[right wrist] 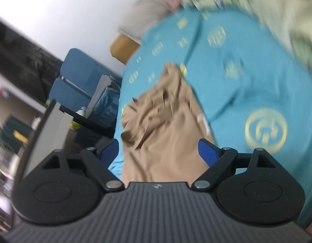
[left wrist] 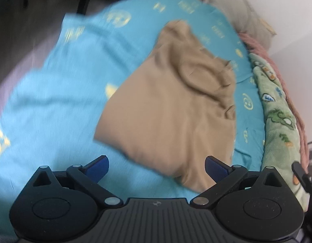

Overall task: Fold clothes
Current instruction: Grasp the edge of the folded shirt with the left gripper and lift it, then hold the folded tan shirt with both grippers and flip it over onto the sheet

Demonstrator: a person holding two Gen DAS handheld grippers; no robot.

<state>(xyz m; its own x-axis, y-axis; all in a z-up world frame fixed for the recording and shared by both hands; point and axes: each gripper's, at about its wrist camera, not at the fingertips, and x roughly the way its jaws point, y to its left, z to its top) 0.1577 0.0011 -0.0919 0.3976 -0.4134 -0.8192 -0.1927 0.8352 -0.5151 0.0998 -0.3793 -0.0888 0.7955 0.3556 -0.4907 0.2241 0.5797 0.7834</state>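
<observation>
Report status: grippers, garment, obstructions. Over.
Left gripper open, empty. Right gripper open, empty. Tan garment crumpled on teal bedsheet. Nothing blocking it.

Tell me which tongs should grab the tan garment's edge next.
Probably the right tongs: open, with the tan garment running directly between them. The left tongs, also open, face only its near corner.

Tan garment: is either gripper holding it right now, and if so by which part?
Nothing is held. Both the left gripper and right gripper have jaws wide open above the tan garment, which lies on the blue sheet.
</observation>
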